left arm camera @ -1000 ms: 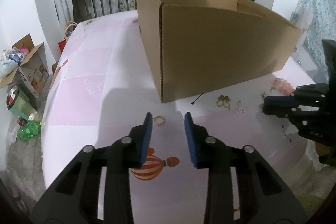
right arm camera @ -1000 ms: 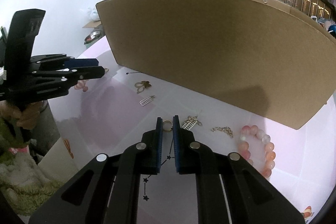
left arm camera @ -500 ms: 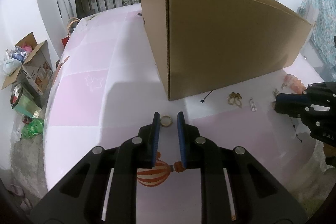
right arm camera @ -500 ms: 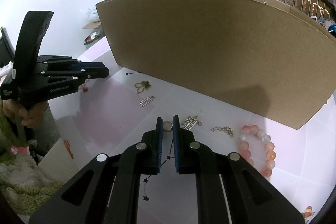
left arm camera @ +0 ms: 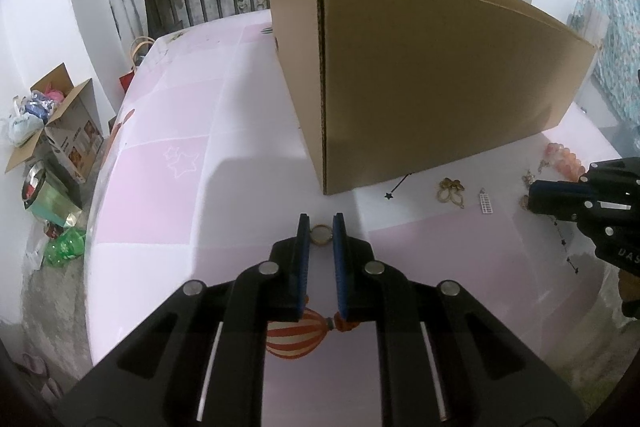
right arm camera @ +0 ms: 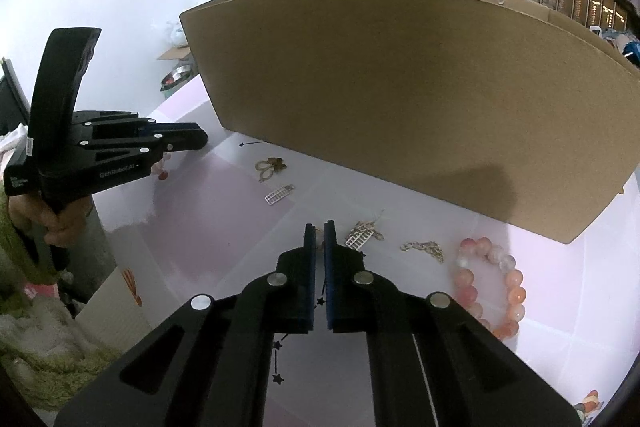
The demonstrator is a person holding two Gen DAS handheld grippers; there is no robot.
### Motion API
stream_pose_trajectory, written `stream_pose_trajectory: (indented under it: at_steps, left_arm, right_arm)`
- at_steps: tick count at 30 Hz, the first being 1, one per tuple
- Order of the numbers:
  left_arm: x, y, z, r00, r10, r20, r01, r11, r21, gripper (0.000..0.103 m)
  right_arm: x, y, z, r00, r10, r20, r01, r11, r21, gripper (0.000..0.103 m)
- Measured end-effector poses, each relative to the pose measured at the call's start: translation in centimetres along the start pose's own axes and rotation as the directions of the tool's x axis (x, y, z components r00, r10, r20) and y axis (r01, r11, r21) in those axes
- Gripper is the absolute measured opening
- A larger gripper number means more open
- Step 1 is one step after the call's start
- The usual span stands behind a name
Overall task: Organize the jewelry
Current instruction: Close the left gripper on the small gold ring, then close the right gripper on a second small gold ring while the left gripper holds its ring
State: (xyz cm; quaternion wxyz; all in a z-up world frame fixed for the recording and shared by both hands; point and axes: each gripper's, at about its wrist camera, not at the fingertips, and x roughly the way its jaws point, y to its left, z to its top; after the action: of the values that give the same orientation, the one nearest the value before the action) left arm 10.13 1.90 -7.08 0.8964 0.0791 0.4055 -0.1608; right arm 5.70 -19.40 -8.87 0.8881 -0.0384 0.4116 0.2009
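One cardboard box (left arm camera: pixel 436 99) fills the upper middle; its inside is hidden. Left gripper (left arm camera: pixel 321 227), just closing, pinches one ring (left arm camera: pixel 321 235); right gripper (right arm camera: pixel 319 231) pinches another ring (right arm camera: pixel 319 235).

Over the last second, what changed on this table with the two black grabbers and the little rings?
The left gripper has just been closing: its wide-apart jaws came in around the small gold ring, which now sits between the pads. The right gripper tightened slightly on its own ring. The cardboard box, pink bead bracelet and other jewelry kept their places.
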Motion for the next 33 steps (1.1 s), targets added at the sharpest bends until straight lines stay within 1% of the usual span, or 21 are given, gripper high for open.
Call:
stream_pose_trajectory:
  at_steps: [4, 8, 9, 10, 11, 16, 20, 26, 33]
  left_arm:
    - [0.0, 0.0, 0.0, 1.0, 0.002, -0.001, -0.002, 1.0, 0.002, 0.009]
    - [-0.1, -0.1, -0.1, 1.0, 0.003, -0.001, -0.003, 1.0, -0.003, 0.009]
    - [-0.1, 0.0, -0.1, 1.0, 0.002, -0.001, -0.002, 1.0, -0.003, 0.009]
    - [-0.1, 0.0, -0.2, 1.0, 0.003, -0.001, -0.003, 1.0, -0.005, 0.009]
    - [-0.1, -0.1, -0.2, 1.0, 0.003, -0.001, -0.003, 1.0, -0.006, 0.009]
    - [-0.2, -0.1, -0.3, 1.0, 0.002, 0.0, -0.002, 1.0, -0.009, 0.009]
    - [-0.2, 0.0, -0.3, 1.0, 0.002, 0.0, -0.002, 1.0, -0.009, 0.009]
    - [-0.3, 0.1, -0.4, 1.0, 0.0, 0.002, 0.0, 1.0, -0.013, 0.009]
    - [-0.3, 0.1, -0.4, 1.0, -0.002, 0.003, 0.002, 1.0, -0.018, 0.009]
  right_arm:
    - [-0.2, 0.0, 0.1, 1.0, 0.017, -0.007, -0.017, 1.0, 0.01, 0.004]
    - [-0.3, 0.2, 0.2, 1.0, 0.012, -0.014, -0.012, 1.0, 0.007, 0.007]
    - [-0.2, 0.3, 0.2, 1.0, 0.01, -0.017, -0.01, 1.0, 0.006, 0.01]
    - [-0.2, 0.3, 0.2, 1.0, 0.005, -0.019, -0.005, 1.0, 0.008, 0.016]
    - [-0.1, 0.3, 0.2, 1.0, 0.001, -0.021, -0.001, 1.0, 0.012, 0.018]
    - [0.1, 0.5, 0.2, 1.0, -0.007, -0.029, 0.008, 1.0, 0.028, 0.018]
    - [-0.1, 0.8, 0.2, 0.999, -0.036, -0.027, 0.037, 0.999, 0.026, 0.018]
    - [-0.1, 1.0, 0.1, 0.999, 0.0, -0.04, 0.002, 0.999, 0.041, 0.018]
    - [0.5, 0.6, 0.4, 1.0, 0.01, -0.03, -0.008, 0.998, 0.063, 0.018]
